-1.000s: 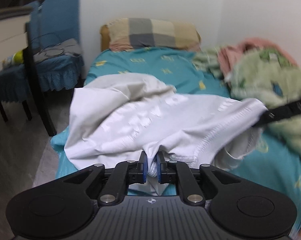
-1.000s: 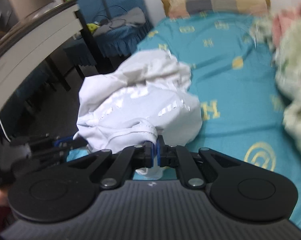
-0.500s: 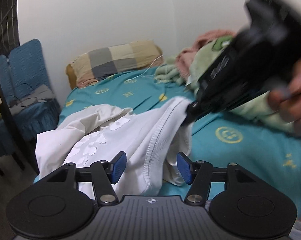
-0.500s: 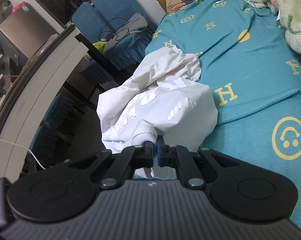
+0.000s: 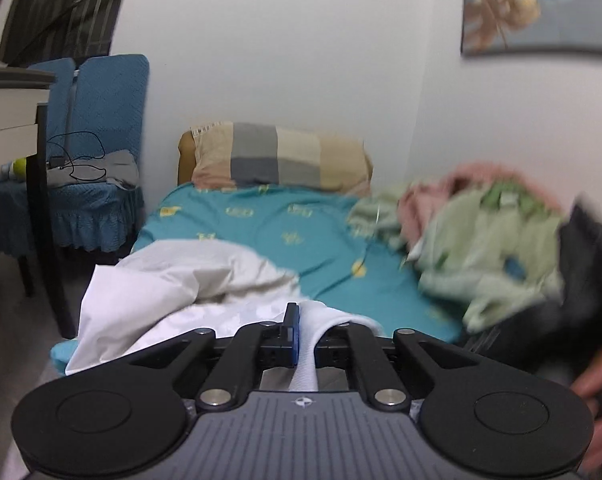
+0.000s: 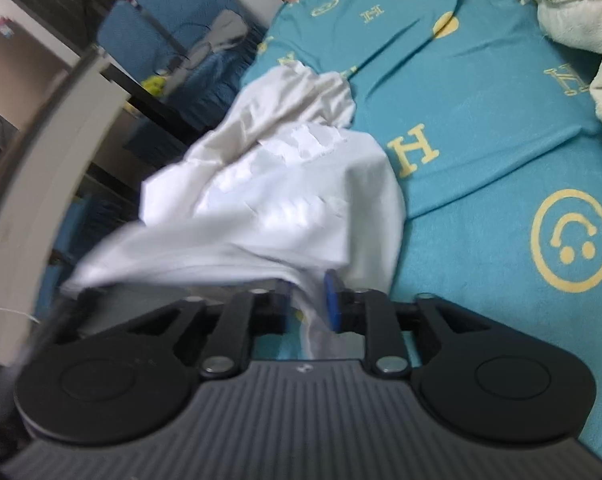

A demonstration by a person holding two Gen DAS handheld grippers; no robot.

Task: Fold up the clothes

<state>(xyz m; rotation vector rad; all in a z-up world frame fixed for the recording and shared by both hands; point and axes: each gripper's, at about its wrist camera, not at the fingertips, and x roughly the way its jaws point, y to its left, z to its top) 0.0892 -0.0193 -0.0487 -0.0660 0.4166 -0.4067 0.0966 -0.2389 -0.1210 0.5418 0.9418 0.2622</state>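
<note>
Pinching a white shirt point(image 5: 173, 292) edge, the left gripper point(image 5: 305, 334) has just closed; the right gripper point(image 6: 307, 304) has just loosened, cloth between, shirt heaped far-left.

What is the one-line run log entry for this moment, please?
left gripper: shut on white shirt | right gripper: just opening, shirt between jaws | bed: shirt crumpled

A checked pillow point(image 5: 279, 158) lies at the head of the teal bedsheet point(image 5: 285, 236); blue chairs point(image 5: 101, 120) stand left, a picture point(image 5: 541, 8) hangs right.
</note>
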